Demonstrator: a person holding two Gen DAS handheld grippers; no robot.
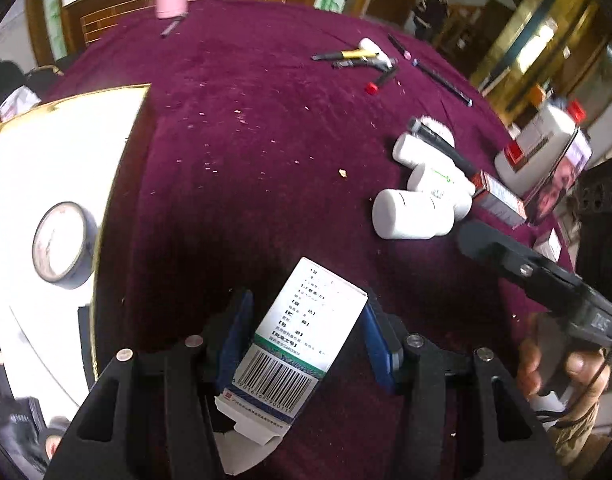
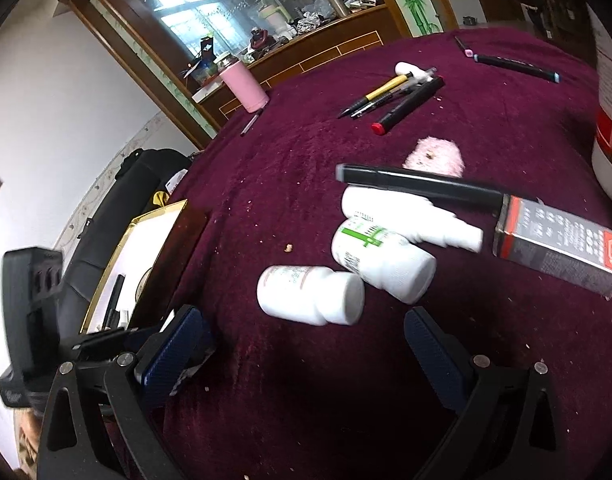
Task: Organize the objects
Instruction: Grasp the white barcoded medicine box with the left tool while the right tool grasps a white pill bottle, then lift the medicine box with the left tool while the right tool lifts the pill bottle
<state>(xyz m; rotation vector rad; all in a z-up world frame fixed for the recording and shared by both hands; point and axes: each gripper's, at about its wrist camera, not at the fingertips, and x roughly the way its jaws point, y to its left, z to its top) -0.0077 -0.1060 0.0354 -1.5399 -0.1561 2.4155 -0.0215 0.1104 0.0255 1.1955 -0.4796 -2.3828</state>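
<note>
The bench (image 2: 289, 184) wears a plush maroon cloth speckled with pale crumbs. Right of centre in the right wrist view, three white bottles (image 2: 312, 295) lie on their sides in a cluster. A black marker (image 2: 418, 184) rests across the uppermost bottle, beside a grey and red carton (image 2: 558, 246). Higher up lies a bunch of pens (image 2: 390, 94), and a pink tumbler (image 2: 245, 89) stands at the upper left. A gold-edged white tray (image 2: 153, 216) sits at the left edge.
</note>
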